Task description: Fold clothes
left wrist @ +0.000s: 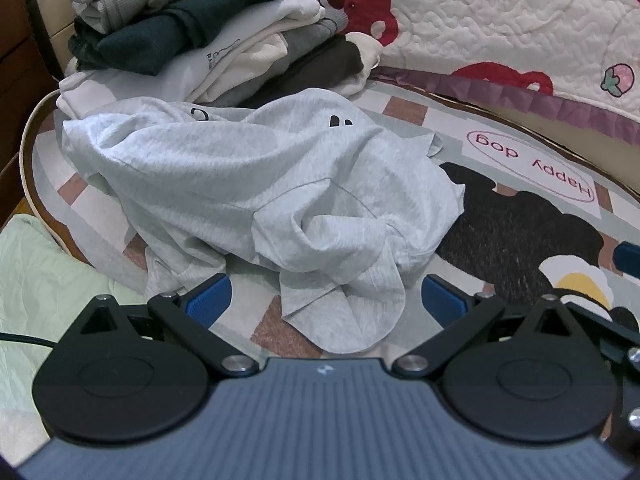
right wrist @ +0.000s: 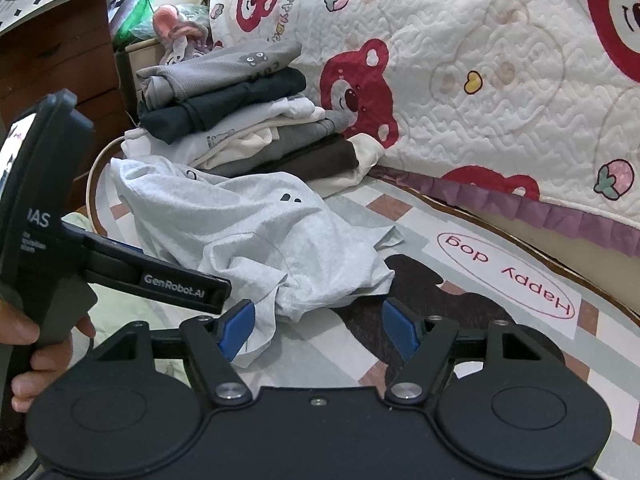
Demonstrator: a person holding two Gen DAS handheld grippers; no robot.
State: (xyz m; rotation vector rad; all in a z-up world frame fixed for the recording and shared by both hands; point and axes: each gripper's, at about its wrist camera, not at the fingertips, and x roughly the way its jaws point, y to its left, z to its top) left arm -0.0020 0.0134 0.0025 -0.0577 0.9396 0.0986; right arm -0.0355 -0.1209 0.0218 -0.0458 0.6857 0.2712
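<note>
A crumpled light grey shirt [left wrist: 256, 196] lies in a loose heap on a patterned mat [left wrist: 496, 132] printed with checks, a dark cartoon dog and the words "Happy dog". Behind the shirt, touching its far edge, stands a stack of folded clothes [left wrist: 208, 36] in grey, dark green, white and brown layers. A quilted bedspread [left wrist: 512, 32] with red bear prints and a purple ruffle hangs down at the back of the mat. The left gripper [left wrist: 326, 300] hovers low at the near side of the heap with its blue-padded fingers [left wrist: 210, 300] spread wide apart, a drooping fold of the shirt lying between them; the fold looks free of both pads, though the fisheye view makes contact hard to judge. The right gripper [right wrist: 318, 330] is likewise spread wide, its left pad just beside the shirt's near hem and its right pad over the dog print. In the right wrist view a hand [right wrist: 24, 344] grasps the handle of the left gripper at the left edge. A pale green cloth [left wrist: 44, 280] lies beside the mat.
</note>
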